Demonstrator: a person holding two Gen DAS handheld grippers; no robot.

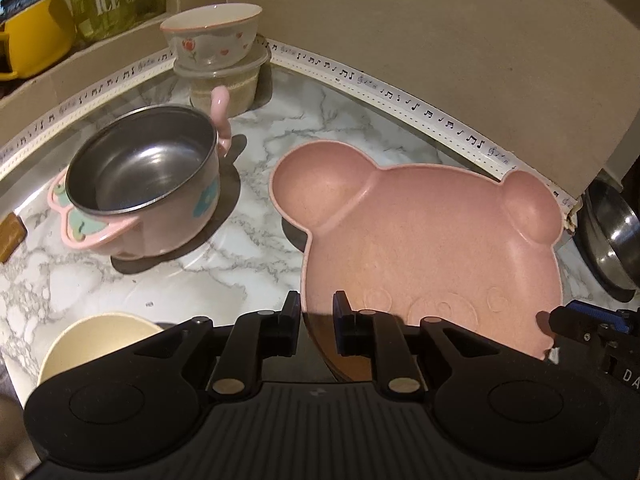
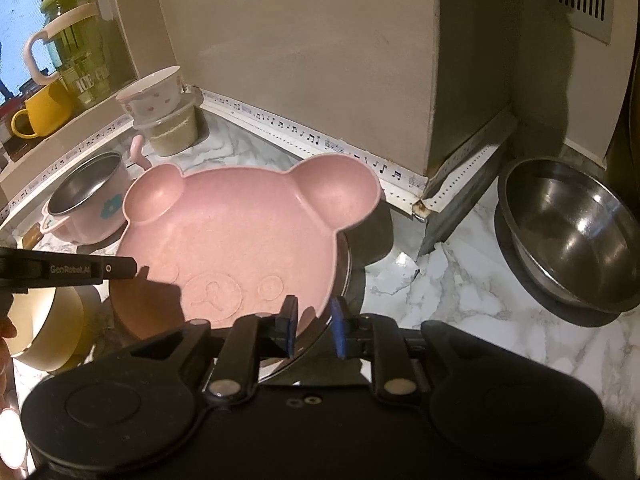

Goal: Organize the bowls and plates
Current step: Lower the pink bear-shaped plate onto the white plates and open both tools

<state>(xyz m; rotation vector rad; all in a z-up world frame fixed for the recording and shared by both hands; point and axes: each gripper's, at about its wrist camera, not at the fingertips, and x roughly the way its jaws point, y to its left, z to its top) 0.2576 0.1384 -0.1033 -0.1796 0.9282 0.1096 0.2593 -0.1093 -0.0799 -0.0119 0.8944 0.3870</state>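
A pink bear-shaped plate is held above the marble counter; it also shows in the right wrist view. My left gripper is shut on the plate's near left rim. My right gripper is shut on the plate's near right rim. A brown dish and a metal plate edge lie beneath it. A steel bowl with pink handles stands to the left. A floral ceramic bowl sits on a lidded container in the corner.
A large steel bowl stands at the right by the wall. A cream bowl is at the near left. A yellow mug and green jar stand on the window ledge. The wall corner juts out behind the plate.
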